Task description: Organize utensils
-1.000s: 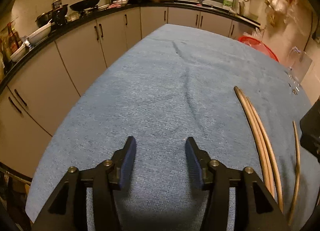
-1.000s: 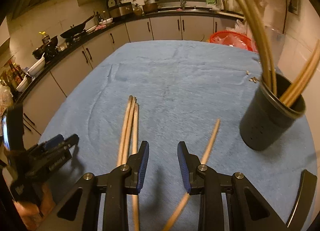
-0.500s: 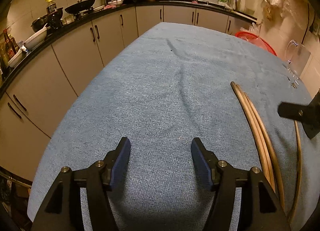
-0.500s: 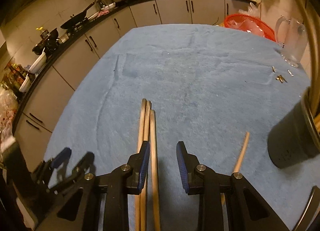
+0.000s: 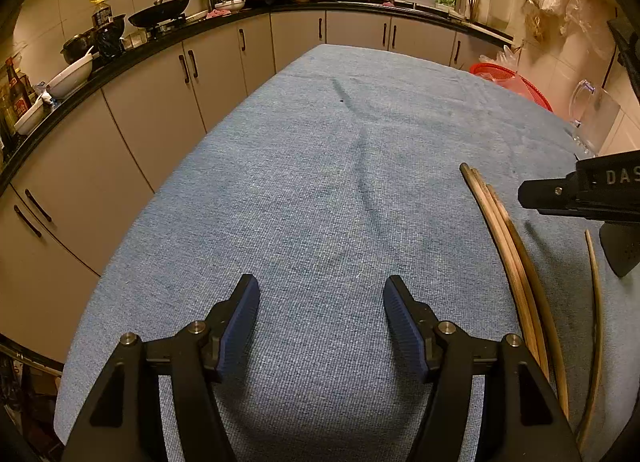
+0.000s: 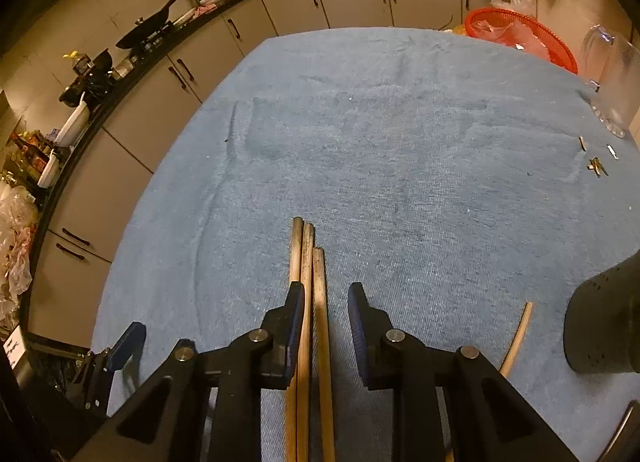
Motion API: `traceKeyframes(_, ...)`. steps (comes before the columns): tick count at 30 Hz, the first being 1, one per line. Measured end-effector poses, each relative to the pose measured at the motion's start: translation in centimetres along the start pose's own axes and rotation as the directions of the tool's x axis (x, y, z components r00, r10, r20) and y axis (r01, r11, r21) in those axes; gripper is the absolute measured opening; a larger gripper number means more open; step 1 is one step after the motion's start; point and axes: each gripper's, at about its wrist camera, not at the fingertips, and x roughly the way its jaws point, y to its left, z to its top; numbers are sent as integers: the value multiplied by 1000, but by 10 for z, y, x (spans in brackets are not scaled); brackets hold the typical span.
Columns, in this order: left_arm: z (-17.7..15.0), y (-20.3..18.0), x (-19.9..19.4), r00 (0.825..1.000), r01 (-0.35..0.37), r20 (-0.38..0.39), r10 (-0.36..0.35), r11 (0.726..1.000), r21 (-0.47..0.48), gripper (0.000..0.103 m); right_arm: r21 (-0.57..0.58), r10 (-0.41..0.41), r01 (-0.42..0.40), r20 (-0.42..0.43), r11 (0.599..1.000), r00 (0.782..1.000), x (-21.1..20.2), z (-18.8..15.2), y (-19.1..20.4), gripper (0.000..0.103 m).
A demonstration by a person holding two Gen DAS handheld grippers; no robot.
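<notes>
My right gripper (image 6: pixel 323 302), jaws just closing but not yet gripping, straddles the chopsticks (image 6: pixel 312 262) left of the holder (image 6: pixel 604 326); next, pinch one; left gripper (image 5: pixel 320 306) unclenched.

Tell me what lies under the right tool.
Under the right tool, three chopsticks lie together on the blue cloth. Its body covers their near ends.

Both your wrist cams look steeply down, close over the blue cloth (image 5: pixel 320 182); L cam sits left of R, both share the chopsticks (image 6: pixel 308 302).
</notes>
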Motion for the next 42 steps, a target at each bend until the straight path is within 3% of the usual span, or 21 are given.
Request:
traceKeyframes(13,1,1,0,1000,1,0,-1,1000,1,66,-67,-59,56,-42,996,997,26,3,12,21)
traceKeyframes(20,0,1,0,1000,1,0,-1,1000,2,66,-112,-153,146,-59,983,986,33,10,14,20)
traceKeyframes(28,0,0,0,1000,1,1,-1,1000,4,67,-49,-135,131,-85,990,987,24,13,-11,17)
traceKeyframes(34,-1,1,0,1000,-1,1,1,1000,6,67,-12,-58,57,-75,998,995,13,13,-7,17)
traceKeyframes(42,-1,1,0,1000,1,1,-1,1000,6,67,-63,-108,103,-95,993,990,28,16,3,18)
